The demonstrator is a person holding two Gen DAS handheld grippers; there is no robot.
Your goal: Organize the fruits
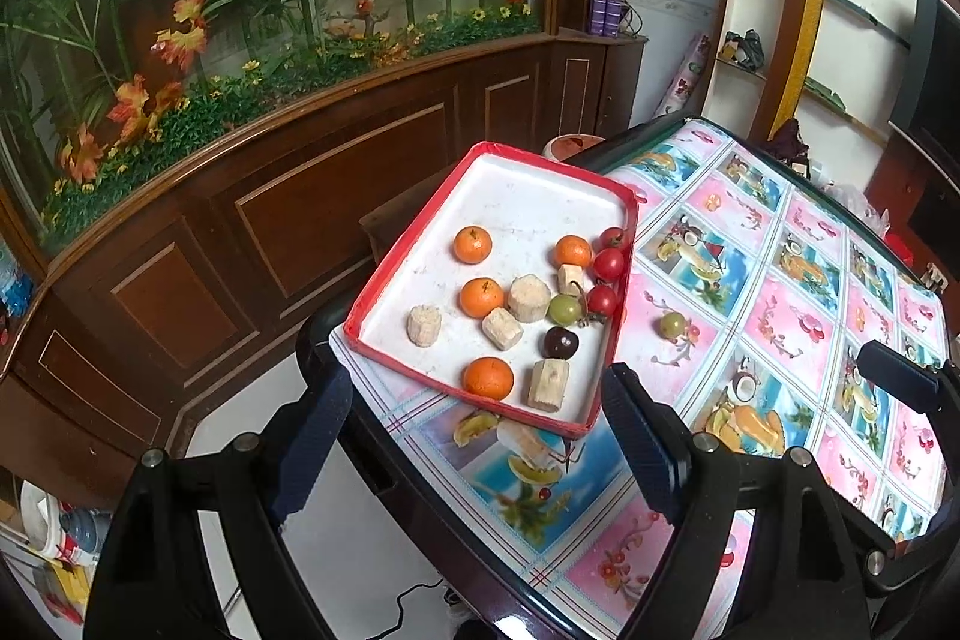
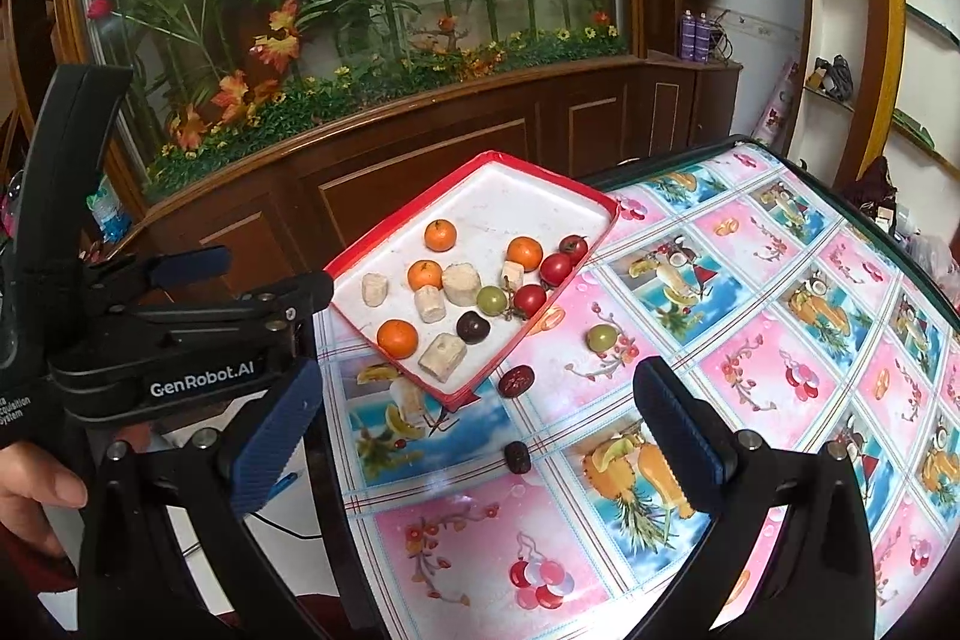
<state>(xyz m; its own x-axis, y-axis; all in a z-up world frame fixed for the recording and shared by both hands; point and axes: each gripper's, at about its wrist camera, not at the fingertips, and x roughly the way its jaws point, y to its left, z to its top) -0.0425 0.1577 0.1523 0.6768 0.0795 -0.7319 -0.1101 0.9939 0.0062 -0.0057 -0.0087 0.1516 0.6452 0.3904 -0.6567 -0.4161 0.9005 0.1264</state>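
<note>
Both hand-held grippers — the left (image 1: 474,436) and the right (image 2: 474,424) — are held wide open over the near tabletop (image 2: 780,316), nothing gripped. Oranges, tomatoes and pale chunks are gathered in the red-rimmed tray (image 2: 540,202) at the far left; a green fruit (image 2: 602,337) and two dark fruits (image 2: 515,379) are left outside, right of it.

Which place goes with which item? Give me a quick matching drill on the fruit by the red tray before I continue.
Things:
1. green fruit
2. red date
3. dark plum
4. dark small fruit

Places:
A. inside the red tray
B. on the tablecloth, touching the tray's near corner
C. on the tablecloth between the right gripper fingers
D. on a pink tile, apart from the tray

Pairs: 1-D, 2-B, 3-A, 4-C
</note>
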